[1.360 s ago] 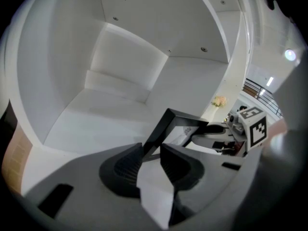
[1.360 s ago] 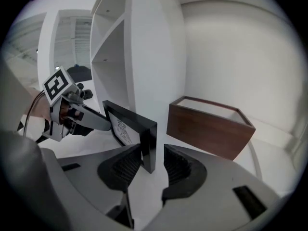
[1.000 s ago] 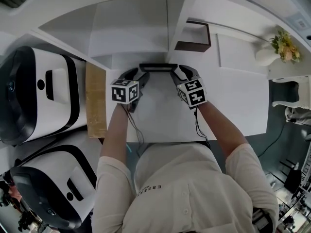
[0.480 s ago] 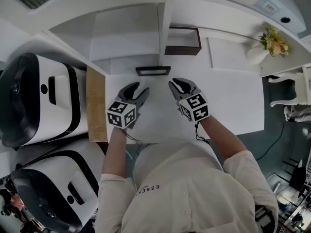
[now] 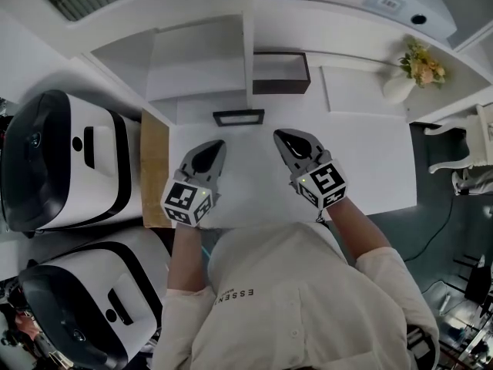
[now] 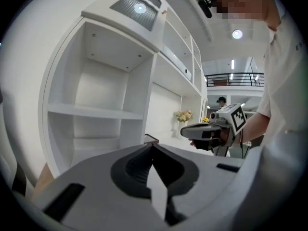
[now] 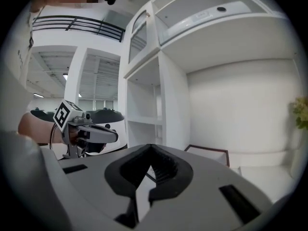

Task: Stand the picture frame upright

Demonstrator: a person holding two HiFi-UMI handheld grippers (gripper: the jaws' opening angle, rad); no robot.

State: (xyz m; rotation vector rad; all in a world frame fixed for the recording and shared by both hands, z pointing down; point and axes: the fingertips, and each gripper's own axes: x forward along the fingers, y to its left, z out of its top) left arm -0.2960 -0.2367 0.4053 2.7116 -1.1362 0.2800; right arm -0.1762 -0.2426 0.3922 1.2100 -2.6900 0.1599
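Smooth white desk [image 5: 370, 168] was set into white shelving [image 5: 200, 60]. Two glossy, rounded white-and-black machines [image 5: 69, 160] sat at left, with a wood strip [image 5: 154, 168] along the desk's left edge and a vase of flowers [image 5: 408, 75] far right. The thin, dark, rectangular picture frame [image 5: 239, 117] stood on edge near the desk's back, ahead of and between both grippers, touching neither. Jaws of the left gripper [image 5: 218, 145] and right gripper [image 5: 281, 136] had just closed fully, with nothing between them.

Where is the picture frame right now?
In the head view, the frame sits near the back of the white table, just ahead of the left tool and right tool, with a brown box behind it.
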